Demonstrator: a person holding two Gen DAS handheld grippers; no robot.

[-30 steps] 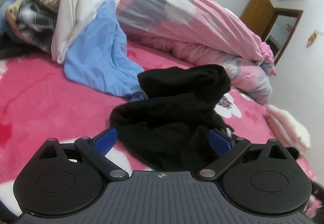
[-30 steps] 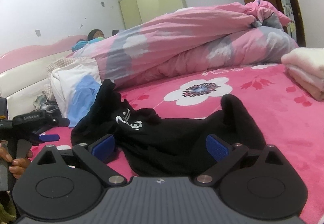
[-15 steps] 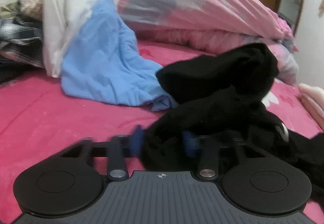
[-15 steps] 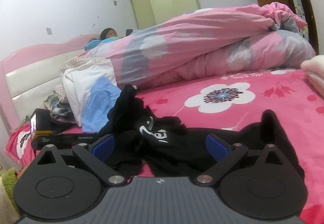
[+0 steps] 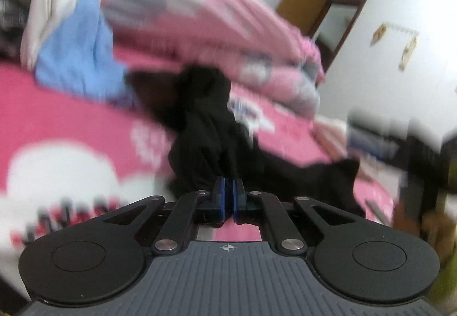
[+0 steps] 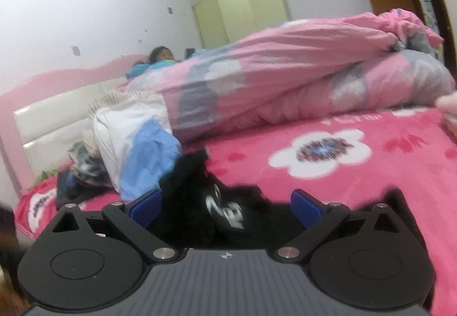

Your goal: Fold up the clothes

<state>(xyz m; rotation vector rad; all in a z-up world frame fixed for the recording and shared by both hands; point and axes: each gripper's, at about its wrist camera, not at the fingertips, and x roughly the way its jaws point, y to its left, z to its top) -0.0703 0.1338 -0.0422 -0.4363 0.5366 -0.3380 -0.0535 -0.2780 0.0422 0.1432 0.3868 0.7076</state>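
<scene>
Left tongs closed down to a thin slit, blue pads pinching a bunched edge of the black garment. Held low over the bed, pointing forward along the pink flowered blanket, tilted a little so the room leans to the right. Garment rising in a dark fold straight from the pinch, then trailing right across the blanket towards a second black lobe near the far edge. Left view heavily blurred, so finer detail of the cloth not readable.

Right tongs spread wide, blue pads well apart, gripping nothing. Levelled close above the blanket, aimed at the heaped pink and grey duvet. Black garment lying between and just beyond the open pads, white printed mark facing up; contact with the pads not clear.

Blue cloth and white cloth piled just behind the garment on the left, against the headboard. Pale green wardrobe at the back wall. Person lying beyond the duvet.
</scene>
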